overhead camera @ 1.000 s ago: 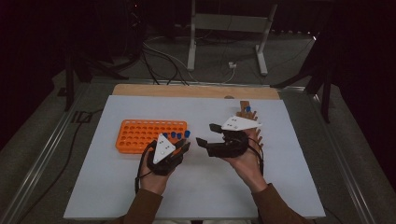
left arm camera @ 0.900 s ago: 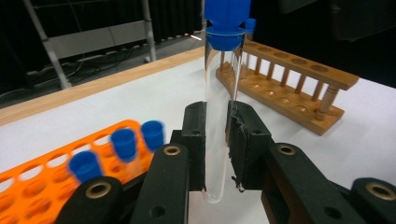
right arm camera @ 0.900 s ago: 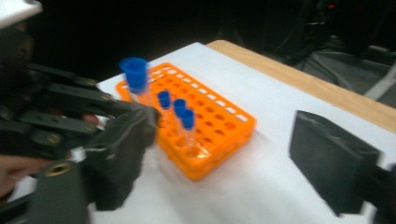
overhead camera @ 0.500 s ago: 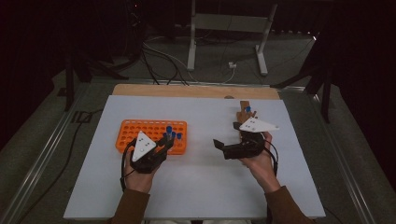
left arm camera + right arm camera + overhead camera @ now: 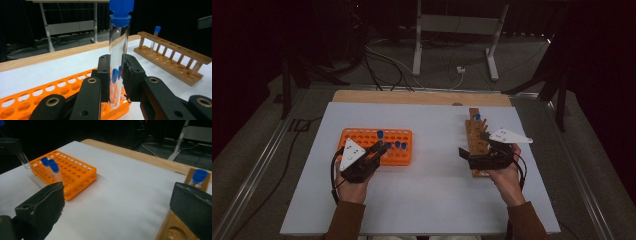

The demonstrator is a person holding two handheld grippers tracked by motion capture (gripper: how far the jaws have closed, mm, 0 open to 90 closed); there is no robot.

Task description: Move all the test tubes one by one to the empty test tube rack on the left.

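Left gripper [image 5: 379, 148] clamps a glass tube [image 5: 117, 60] with a blue cap, held upright between its pads, tube foot just above the near edge of the orange rack [image 5: 362, 137]. A second ago this hand sat nearer the middle; now it is over the rack. Right gripper [image 5: 472, 150] has just been opening, jaws wide, nothing between them, beside the wooden rack [image 5: 475, 131] where one capped tube [image 5: 198, 178] stands. Likely a handover done; rack insertion next.

Brown sleeves [image 5: 346, 220]; black hand-held gripper [image 5: 379, 148], grey three-cornered plate [image 5: 350, 153]
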